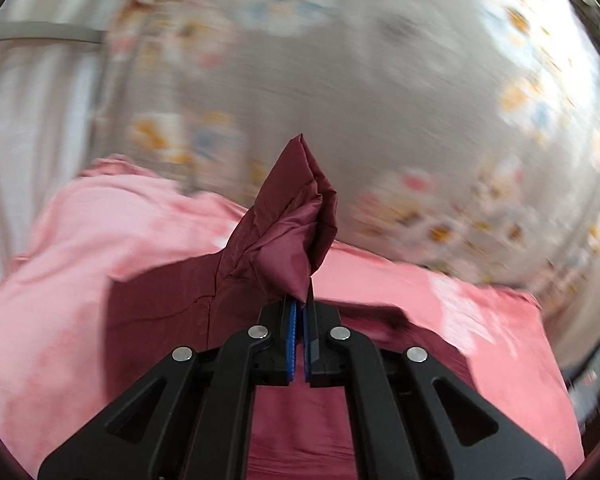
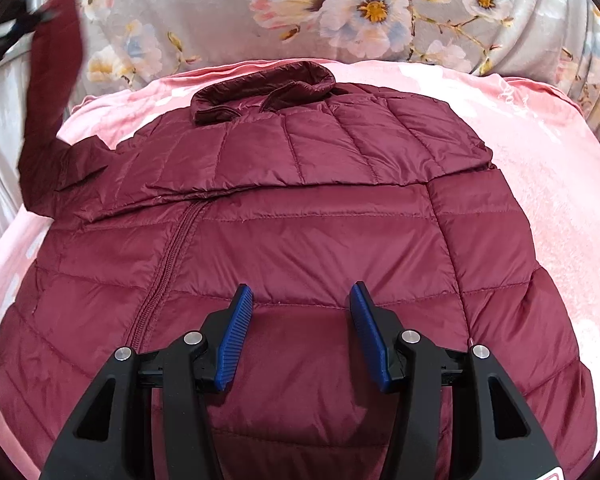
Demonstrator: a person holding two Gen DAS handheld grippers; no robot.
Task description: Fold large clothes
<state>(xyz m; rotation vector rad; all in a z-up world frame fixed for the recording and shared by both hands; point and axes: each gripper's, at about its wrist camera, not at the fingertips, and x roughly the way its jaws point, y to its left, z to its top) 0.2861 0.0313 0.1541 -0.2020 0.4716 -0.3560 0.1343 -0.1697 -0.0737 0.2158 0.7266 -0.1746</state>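
Note:
A dark red quilted puffer jacket [image 2: 300,220] lies flat on a pink blanket [image 2: 560,184], collar [image 2: 264,88] at the far side, zipper running down left of centre. One sleeve lies folded across its chest. My left gripper [image 1: 300,304] is shut on the cuff of the other sleeve [image 1: 296,220] and holds it up above the blanket; the raised sleeve [image 2: 56,80] also shows at the far left in the right wrist view. My right gripper [image 2: 300,300] is open and empty, hovering just over the jacket's lower body.
The pink blanket [image 1: 80,260] covers the bed under the jacket. Beyond it lies a grey bedspread with a flower print [image 2: 360,8]. White curtain-like fabric [image 1: 28,120] hangs at the left. The left wrist view is motion-blurred.

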